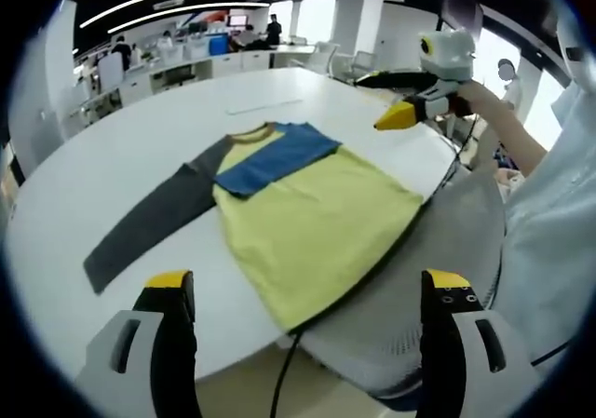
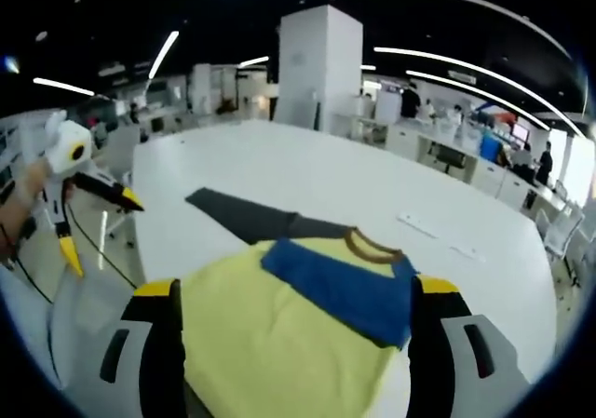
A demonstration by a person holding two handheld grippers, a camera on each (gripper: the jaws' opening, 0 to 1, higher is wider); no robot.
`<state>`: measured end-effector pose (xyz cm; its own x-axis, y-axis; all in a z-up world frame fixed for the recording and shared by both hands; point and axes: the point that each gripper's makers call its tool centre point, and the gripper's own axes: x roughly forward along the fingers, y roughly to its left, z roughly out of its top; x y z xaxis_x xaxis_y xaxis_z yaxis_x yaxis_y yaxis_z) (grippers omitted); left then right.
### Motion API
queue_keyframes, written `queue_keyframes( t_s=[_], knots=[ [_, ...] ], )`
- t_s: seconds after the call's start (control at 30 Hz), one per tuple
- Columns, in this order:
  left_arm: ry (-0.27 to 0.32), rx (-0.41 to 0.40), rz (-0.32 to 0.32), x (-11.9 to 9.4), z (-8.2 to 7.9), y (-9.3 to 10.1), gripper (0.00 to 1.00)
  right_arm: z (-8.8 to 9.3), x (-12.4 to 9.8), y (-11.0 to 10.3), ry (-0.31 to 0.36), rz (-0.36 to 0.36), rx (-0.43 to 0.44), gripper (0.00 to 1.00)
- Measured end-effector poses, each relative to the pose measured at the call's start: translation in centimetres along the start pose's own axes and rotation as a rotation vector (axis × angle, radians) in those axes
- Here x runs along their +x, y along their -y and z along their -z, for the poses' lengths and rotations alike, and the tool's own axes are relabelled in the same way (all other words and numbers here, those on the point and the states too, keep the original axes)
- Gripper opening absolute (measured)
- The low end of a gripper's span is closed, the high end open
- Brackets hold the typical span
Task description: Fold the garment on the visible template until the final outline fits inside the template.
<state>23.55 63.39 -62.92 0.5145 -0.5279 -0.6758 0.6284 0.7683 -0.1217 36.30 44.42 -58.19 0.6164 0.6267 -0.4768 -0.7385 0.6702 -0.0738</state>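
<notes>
A long-sleeved shirt (image 1: 317, 213) with a yellow body lies flat on the white table (image 1: 140, 148). Its grey sleeve (image 1: 154, 222) stretches out to the side, and its blue sleeve (image 1: 279, 157) is folded across the chest below the brown collar. The hem reaches the table's near edge. My left gripper (image 1: 307, 288) hovers open in front of the hem, off the table. My right gripper (image 2: 293, 292) is open above the yellow body (image 2: 279, 334), with the blue sleeve (image 2: 345, 292) just ahead. Each gripper appears in the other's view, the right one (image 1: 396, 101) and the left one (image 2: 98, 222), both with jaws apart.
A grey chair (image 1: 447, 241) stands against the table edge beside the hem, next to a person's white sleeve (image 1: 549, 213). A black cable (image 1: 279, 376) hangs below the table. Faint marks (image 1: 265, 108) lie on the table beyond the collar. Desks, chairs and people fill the room behind.
</notes>
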Motion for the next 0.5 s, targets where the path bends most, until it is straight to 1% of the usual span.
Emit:
queue_keyframes(
  t_s=[0.1, 0.17, 0.23, 0.33, 0.4, 0.5],
  knots=[
    [-0.002, 0.0, 0.001, 0.0, 0.0, -0.1, 0.98, -0.1, -0.5, -0.4, 0.007, -0.009, -0.002, 1.0],
    [-0.006, 0.0, 0.002, 0.1, 0.1, -0.1, 0.98, 0.0, -0.7, -0.6, 0.001, -0.018, -0.013, 1.0],
    [-0.005, 0.003, 0.003, 0.1, 0.0, -0.1, 0.98, 0.2, -1.1, -0.6, -0.011, -0.016, -0.012, 1.0],
    [0.001, 0.001, 0.004, 0.2, -0.2, -0.1, 0.98, 0.3, -1.8, -0.5, -0.003, -0.008, -0.007, 1.0],
    [0.002, 0.001, 0.003, 0.2, -0.3, -0.1, 0.98, 0.6, -2.2, -0.6, -0.009, 0.0, -0.013, 1.0],
    [-0.002, 0.002, 0.002, 0.2, -0.2, -0.2, 0.98, 1.1, -2.5, -1.0, -0.019, -0.016, -0.015, 1.0]
  ],
)
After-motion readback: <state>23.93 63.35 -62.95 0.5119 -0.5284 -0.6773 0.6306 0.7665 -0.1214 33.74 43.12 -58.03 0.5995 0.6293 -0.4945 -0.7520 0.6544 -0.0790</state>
